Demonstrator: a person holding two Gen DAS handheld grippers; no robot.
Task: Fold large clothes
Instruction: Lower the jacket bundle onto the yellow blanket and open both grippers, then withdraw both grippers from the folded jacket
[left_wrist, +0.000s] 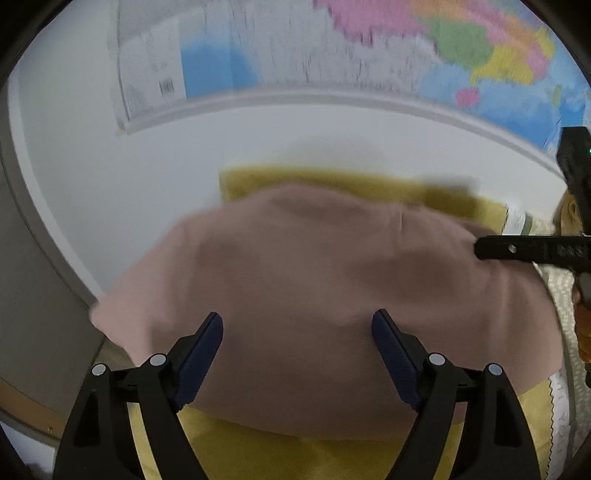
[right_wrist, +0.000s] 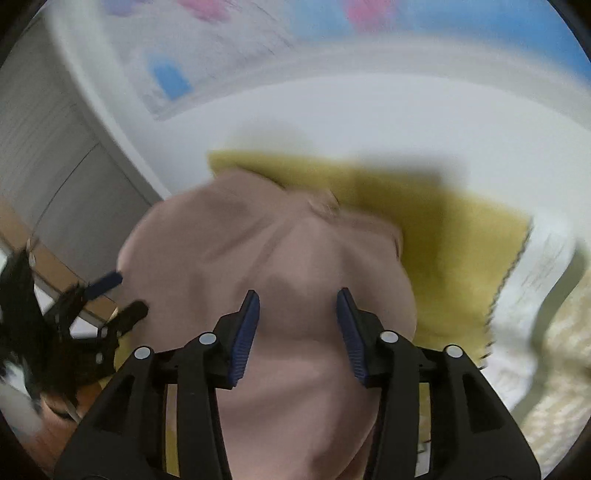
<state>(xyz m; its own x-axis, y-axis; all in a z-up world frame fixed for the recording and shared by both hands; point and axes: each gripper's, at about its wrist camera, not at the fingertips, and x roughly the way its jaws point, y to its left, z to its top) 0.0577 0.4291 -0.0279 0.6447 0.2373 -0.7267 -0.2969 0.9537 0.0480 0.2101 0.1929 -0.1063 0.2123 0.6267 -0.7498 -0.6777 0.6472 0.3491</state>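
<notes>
A dusty-pink garment (left_wrist: 314, 288) lies in a rounded, partly folded heap on a yellow cloth (left_wrist: 332, 458). My left gripper (left_wrist: 297, 325) hovers over its near edge with the jaws wide open and empty. In the right wrist view the same pink garment (right_wrist: 280, 258) lies on the yellow cloth (right_wrist: 443, 258). My right gripper (right_wrist: 298, 301) is open over the garment's middle, holding nothing. The right gripper also shows at the right edge of the left wrist view (left_wrist: 532, 251); the left gripper shows at the left of the right wrist view (right_wrist: 110, 295).
A white wall with a coloured map (left_wrist: 369, 48) rises behind the surface. A grey cabinet (right_wrist: 55, 155) stands at the left. White papers (right_wrist: 535, 277) and a patterned cloth (right_wrist: 561, 387) lie to the right of the yellow cloth. Both views are motion-blurred.
</notes>
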